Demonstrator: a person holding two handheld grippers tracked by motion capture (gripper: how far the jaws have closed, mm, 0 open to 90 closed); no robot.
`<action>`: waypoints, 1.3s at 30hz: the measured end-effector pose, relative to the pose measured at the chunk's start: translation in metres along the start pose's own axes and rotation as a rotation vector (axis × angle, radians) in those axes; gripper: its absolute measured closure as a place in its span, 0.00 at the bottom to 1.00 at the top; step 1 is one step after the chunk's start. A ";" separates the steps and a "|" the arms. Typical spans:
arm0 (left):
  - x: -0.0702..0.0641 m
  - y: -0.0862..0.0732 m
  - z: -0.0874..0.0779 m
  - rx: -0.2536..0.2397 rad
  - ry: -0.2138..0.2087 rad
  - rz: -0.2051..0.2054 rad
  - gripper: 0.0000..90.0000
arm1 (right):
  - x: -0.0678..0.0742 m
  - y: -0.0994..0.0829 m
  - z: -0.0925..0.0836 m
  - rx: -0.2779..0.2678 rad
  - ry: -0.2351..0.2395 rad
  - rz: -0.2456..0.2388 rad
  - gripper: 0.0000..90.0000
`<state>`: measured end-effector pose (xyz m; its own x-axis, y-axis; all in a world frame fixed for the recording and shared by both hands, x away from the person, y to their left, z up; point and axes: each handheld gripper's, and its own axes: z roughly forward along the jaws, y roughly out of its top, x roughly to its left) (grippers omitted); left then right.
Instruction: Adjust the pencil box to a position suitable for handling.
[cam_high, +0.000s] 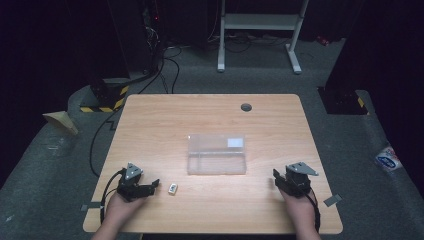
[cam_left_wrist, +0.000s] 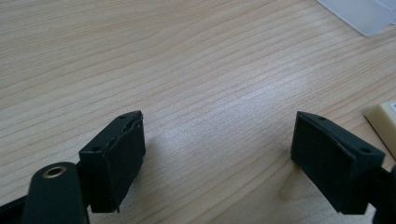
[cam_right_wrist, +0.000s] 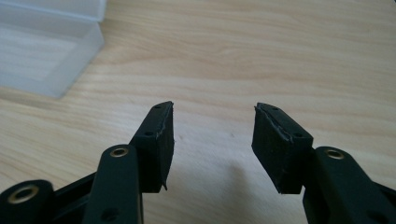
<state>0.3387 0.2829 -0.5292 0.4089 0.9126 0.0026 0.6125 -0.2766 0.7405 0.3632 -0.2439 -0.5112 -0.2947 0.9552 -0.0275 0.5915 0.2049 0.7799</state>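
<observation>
Both hands sit low at the near edge of the tabletop (cam_high: 150, 115), one tool at each corner. The left tool (cam_high: 154, 184) rests on the wood with its jaws spread wide and nothing between them; the left gripper view shows bare grain in the gap. Just to its right lies the small cream block (cam_high: 173, 189), apart from the jaw tips and not touched. In the left gripper view that same block (cam_left_wrist: 385, 122) peeks in at the right edge, just beyond the outside of the right-hand jaw. So the piece lies off to the side of the tool's line, not ahead of it.

Over on the right, the right tool (cam_high: 276, 179) has its jaws about half apart and empty, with plain wood between the pads in the right gripper view. The clear plastic box (cam_high: 217, 154) sits mid-table, its long axis running left to right, between the two hands and a little farther out. Its corner (cam_right_wrist: 46, 51) shows at the upper left of the right gripper view, and a sliver of it shows at the upper right of the left gripper view.

The left hand is clearly nearer the block, the right one well apart from it. My read: the left tool must swing rightward to bring the block between its jaws. The block is too small here to call its long axis.
</observation>
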 end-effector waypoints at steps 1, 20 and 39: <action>0.000 0.000 0.000 0.000 0.000 0.000 0.22 | -0.002 -0.002 0.000 0.009 -0.002 -0.001 0.53; -0.003 0.001 0.002 0.010 0.062 -0.052 0.16 | -0.009 -0.014 0.002 0.079 -0.022 0.037 0.34; -0.019 0.007 -0.018 -0.046 -0.037 -0.040 0.09 | -0.008 -0.014 0.002 0.081 -0.027 0.043 0.34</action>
<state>0.3233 0.2688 -0.5121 0.4096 0.9108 -0.0518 0.5974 -0.2249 0.7698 0.3587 -0.2541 -0.5234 -0.2476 0.9688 -0.0130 0.6622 0.1790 0.7276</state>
